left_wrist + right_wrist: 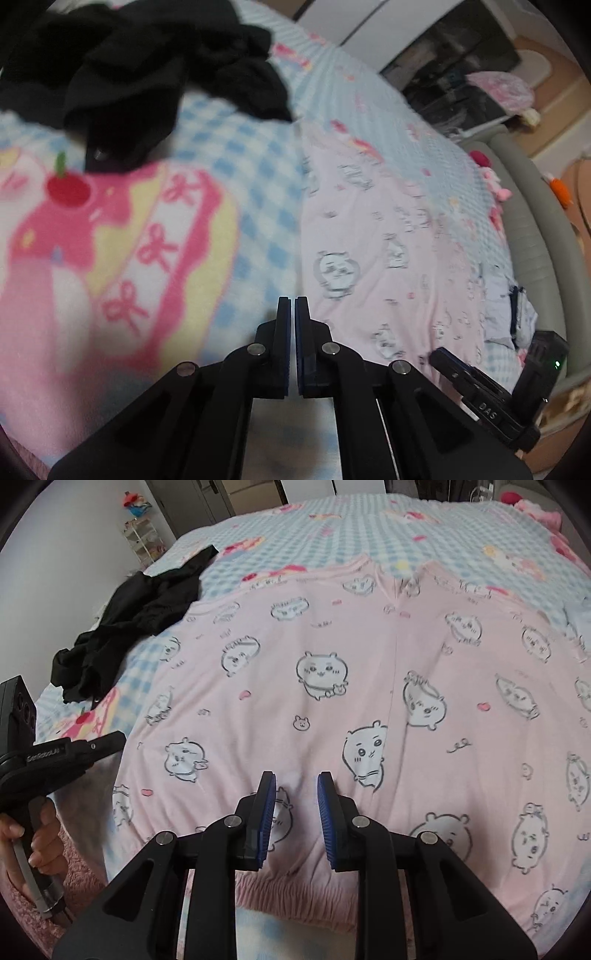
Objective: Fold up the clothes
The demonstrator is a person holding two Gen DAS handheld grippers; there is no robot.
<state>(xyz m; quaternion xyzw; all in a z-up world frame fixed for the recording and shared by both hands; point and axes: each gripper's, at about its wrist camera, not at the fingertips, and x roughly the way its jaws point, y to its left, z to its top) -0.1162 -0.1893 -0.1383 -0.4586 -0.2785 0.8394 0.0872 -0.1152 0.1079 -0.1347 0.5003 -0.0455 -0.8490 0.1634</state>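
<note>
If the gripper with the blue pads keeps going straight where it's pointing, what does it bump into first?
Probably the pink pajamas: the right gripper points down at them near the stretchy waistband, with nothing in between.

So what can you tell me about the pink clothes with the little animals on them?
The pink pajama pants look soft, printed with white cartoon critters and small hearts. They lie spread flat on the blue checked blanket, a seam running down the middle, the gathered waistband nearest. The right gripper stands open just above the waistband; contact is unclear.
</note>
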